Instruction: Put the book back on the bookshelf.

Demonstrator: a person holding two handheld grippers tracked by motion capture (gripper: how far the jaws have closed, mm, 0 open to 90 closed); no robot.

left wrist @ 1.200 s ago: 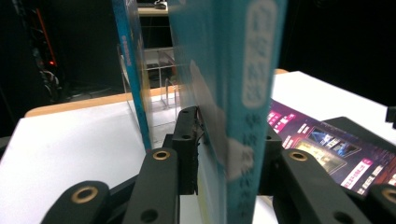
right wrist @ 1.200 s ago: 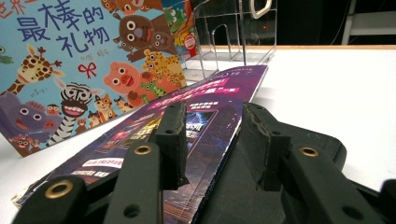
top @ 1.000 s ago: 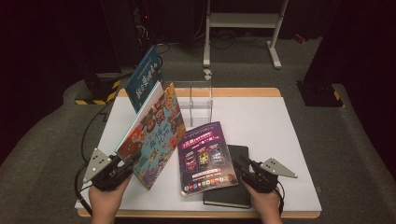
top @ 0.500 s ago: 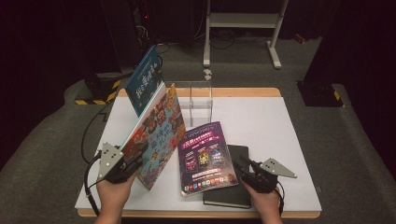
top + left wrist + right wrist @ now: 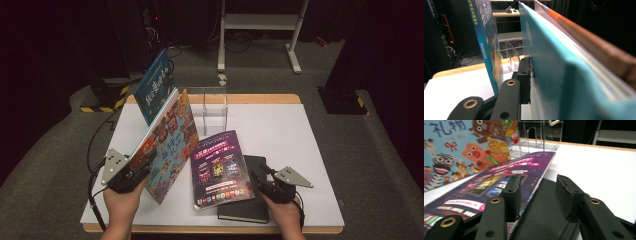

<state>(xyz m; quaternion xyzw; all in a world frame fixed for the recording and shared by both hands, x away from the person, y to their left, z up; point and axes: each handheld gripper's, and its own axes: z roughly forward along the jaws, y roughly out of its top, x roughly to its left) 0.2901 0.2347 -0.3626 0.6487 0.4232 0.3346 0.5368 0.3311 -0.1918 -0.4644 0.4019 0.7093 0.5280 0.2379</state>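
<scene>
Left gripper (image 5: 136, 170) clamps the tilted picture book (image 5: 170, 142).

I see a picture book (image 5: 170, 142) with cartoon animals on blue, a purple magazine (image 5: 218, 169), a black notebook (image 5: 250, 202), and a white surface (image 5: 280, 130).

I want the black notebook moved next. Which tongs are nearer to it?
Right. The right tongs hover open over the black notebook beside the purple magazine; the left tongs are across the table, shut on the animal picture book.
</scene>
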